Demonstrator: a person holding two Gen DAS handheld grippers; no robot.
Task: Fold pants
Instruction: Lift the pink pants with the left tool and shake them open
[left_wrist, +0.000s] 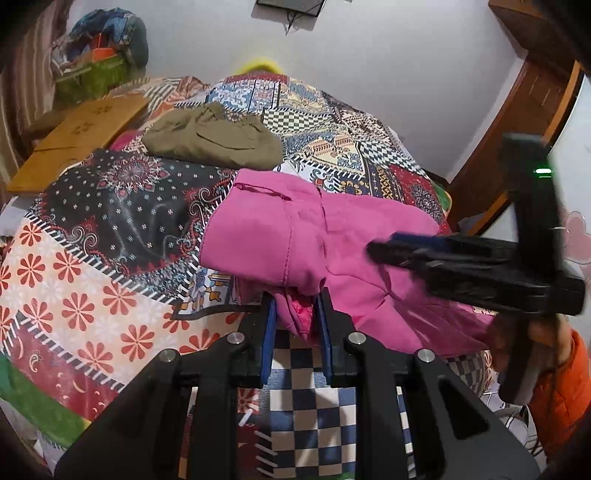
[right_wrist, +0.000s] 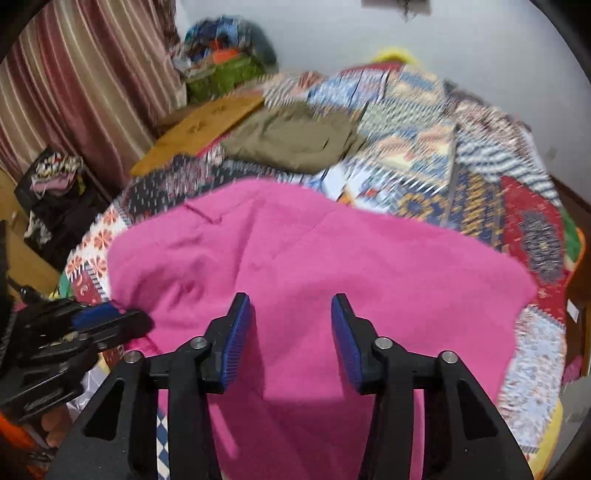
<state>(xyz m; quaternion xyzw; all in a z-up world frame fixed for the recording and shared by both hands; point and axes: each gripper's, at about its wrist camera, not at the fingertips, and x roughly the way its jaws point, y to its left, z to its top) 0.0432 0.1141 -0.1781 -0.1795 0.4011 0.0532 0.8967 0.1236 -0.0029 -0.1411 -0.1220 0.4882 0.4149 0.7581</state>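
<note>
Pink pants (left_wrist: 332, 236) lie partly folded on the patchwork bedspread (left_wrist: 92, 280). My left gripper (left_wrist: 295, 317) is shut on a bunched edge of the pink fabric, which is pinched between its blue pads and lifted off the bed. In the right wrist view the pink pants (right_wrist: 314, 251) spread wide below my right gripper (right_wrist: 291, 314), whose jaws stand apart with nothing pinched between them. That right gripper (left_wrist: 380, 251) also shows in the left wrist view, over the right part of the pants. The left gripper (right_wrist: 144, 325) sits at the pants' left edge.
Folded olive pants (left_wrist: 214, 136) rest farther back on the bed, next to a brown flat board (left_wrist: 81, 136). A green basket of clutter (left_wrist: 92, 70) stands in the far left corner. A striped curtain (right_wrist: 74, 81) hangs on the left, and a wooden frame (left_wrist: 517, 122) on the right.
</note>
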